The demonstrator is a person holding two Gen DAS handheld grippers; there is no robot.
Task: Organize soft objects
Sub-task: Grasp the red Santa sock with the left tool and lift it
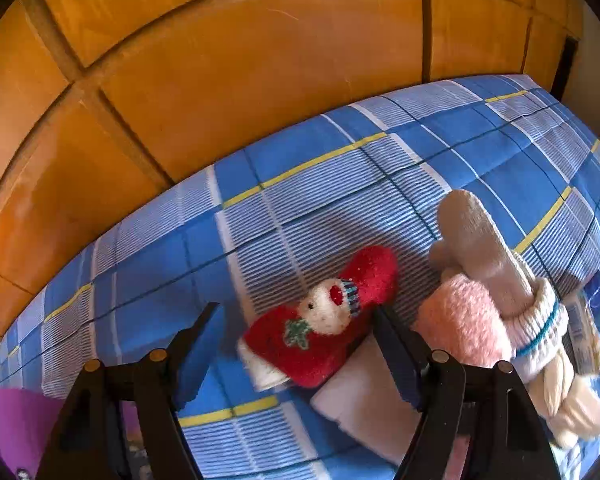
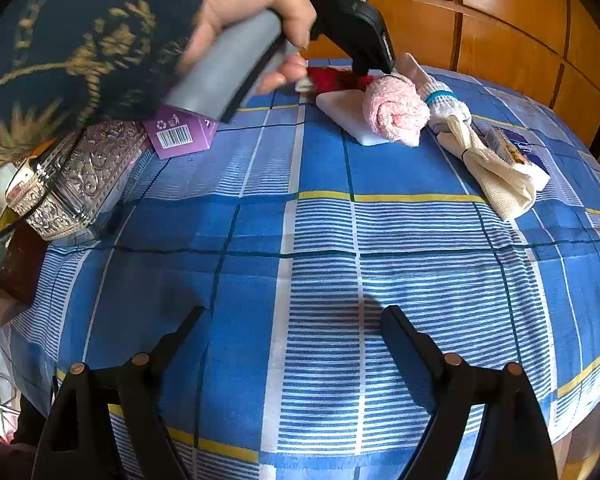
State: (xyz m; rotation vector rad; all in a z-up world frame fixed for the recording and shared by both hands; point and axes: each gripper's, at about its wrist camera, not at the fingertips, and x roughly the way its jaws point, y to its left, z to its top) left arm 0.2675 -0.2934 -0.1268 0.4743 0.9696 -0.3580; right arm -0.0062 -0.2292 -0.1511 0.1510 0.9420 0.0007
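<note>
My left gripper [image 1: 296,344], jaws apart, straddles the red sock [image 1: 324,320] beside the pink sock [image 1: 460,320], ready to grab, while my right gripper [image 2: 292,344] waits open, well back.

Both wrist views share pink sock [image 1: 460,320]

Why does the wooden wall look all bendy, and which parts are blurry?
Left wrist view: the fisheye lens bows the wooden panels; the red sock is slightly soft. Right wrist view: the hand is motion-blurred, and a shadow falls on the bedsheet.

Bright daylight, fisheye warp, slight blur
</note>
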